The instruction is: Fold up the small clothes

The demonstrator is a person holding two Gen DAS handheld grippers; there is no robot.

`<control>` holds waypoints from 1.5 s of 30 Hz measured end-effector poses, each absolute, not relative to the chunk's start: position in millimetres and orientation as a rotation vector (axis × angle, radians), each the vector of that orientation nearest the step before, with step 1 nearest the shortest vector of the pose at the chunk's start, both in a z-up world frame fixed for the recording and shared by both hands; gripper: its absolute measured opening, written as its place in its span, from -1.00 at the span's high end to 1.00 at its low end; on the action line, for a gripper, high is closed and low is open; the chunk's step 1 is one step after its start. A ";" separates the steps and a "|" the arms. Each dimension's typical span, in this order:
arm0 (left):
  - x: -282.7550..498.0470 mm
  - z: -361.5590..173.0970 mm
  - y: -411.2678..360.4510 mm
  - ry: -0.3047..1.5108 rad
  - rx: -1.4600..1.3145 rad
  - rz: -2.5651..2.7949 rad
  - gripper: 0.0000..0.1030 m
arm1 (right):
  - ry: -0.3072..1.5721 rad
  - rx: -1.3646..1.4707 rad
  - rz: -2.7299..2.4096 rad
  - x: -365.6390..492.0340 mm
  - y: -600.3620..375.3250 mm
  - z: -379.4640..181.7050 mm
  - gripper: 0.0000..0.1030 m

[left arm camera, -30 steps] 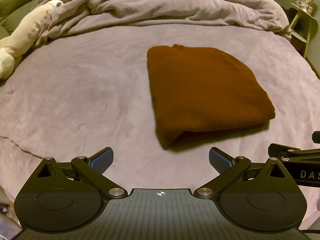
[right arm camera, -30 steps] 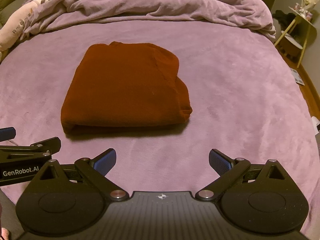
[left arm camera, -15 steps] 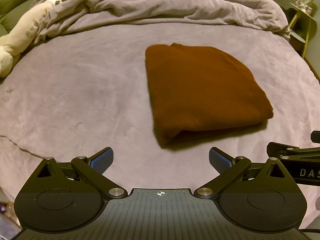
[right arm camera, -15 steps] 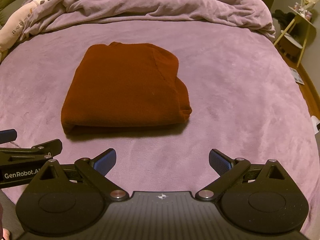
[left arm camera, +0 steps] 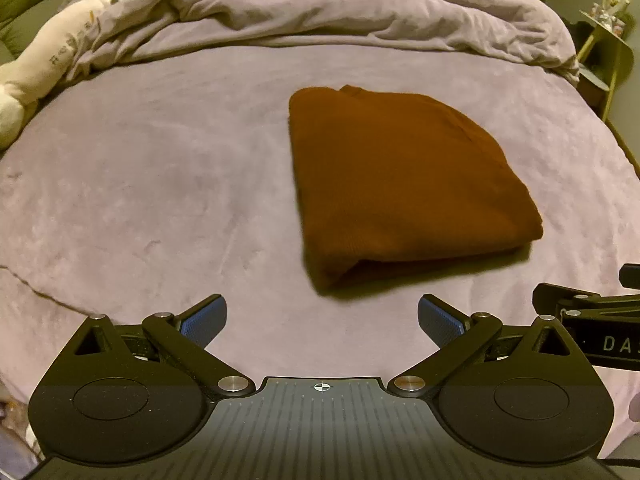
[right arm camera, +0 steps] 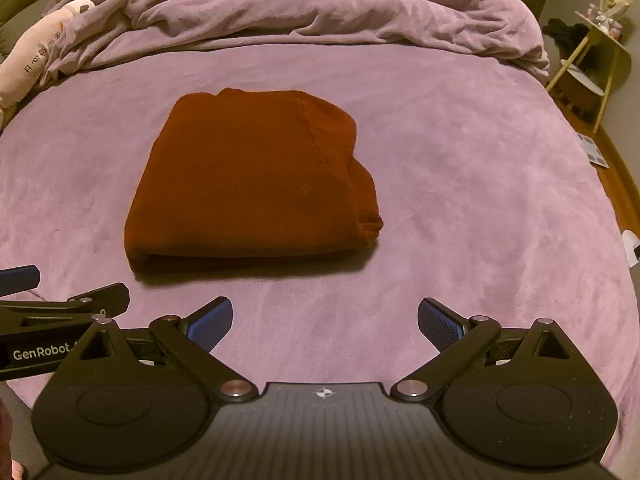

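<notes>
A rust-brown garment (left arm camera: 400,184) lies folded into a thick rectangle on the purple bed sheet (left arm camera: 160,184); it also shows in the right wrist view (right arm camera: 248,184). My left gripper (left arm camera: 322,316) is open and empty, held back from the garment's near edge. My right gripper (right arm camera: 325,318) is open and empty, also short of the near edge. The right gripper's side shows at the right edge of the left wrist view (left arm camera: 592,312), and the left gripper's side shows at the left edge of the right wrist view (right arm camera: 60,312).
A rumpled purple duvet (left arm camera: 340,12) is heaped along the far side of the bed. A cream plush toy (left arm camera: 44,64) lies at the far left. A small yellow side table (right arm camera: 592,64) stands beyond the bed's right edge, over wooden floor.
Both grippers have drawn back slightly from the folded garment and stay open. The garment has not moved.
</notes>
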State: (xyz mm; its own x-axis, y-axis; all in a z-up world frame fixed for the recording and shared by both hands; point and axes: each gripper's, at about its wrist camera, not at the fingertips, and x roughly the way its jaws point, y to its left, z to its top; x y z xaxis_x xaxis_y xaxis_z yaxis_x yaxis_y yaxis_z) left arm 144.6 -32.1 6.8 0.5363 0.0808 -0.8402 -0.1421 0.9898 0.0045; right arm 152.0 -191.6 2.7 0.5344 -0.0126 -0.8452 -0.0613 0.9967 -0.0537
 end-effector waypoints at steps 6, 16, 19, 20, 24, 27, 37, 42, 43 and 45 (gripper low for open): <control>144.2 7.6 -34.1 0.989 -0.065 0.134 -1.00 | 1.007 -0.081 0.027 152.1 -190.5 4.0 -0.92; 144.8 7.6 -34.8 0.990 -0.063 0.134 -1.00 | 1.002 -0.088 0.022 152.0 -190.5 4.9 -0.92; 144.8 7.6 -34.9 0.990 -0.060 0.133 -1.00 | 1.004 -0.087 0.022 152.4 -190.5 4.9 -0.92; 144.9 7.2 -35.0 0.990 -0.057 0.133 -1.00 | 1.005 -0.088 0.023 152.6 -190.7 4.9 -0.92; 145.2 6.0 -36.3 0.990 -0.050 0.136 -1.00 | 1.006 -0.089 0.024 152.6 -190.1 5.3 -0.92; 145.0 5.1 -37.3 0.992 -0.048 0.134 -1.00 | 1.004 -0.091 0.024 152.6 -190.7 5.1 -0.92; 145.4 4.8 -37.3 0.994 -0.044 0.135 -1.00 | 1.005 -0.092 0.026 153.7 -191.1 4.4 -0.92; 145.0 5.2 -38.0 0.994 -0.043 0.136 -1.00 | 1.005 -0.090 0.026 154.0 -191.4 4.2 -0.92; 144.8 5.4 -38.1 0.994 -0.042 0.135 -1.00 | 1.004 -0.091 0.024 153.7 -191.1 4.3 -0.92; 144.7 5.6 -38.2 0.995 -0.042 0.135 -1.00 | 1.005 -0.092 0.025 153.6 -191.3 4.1 -0.92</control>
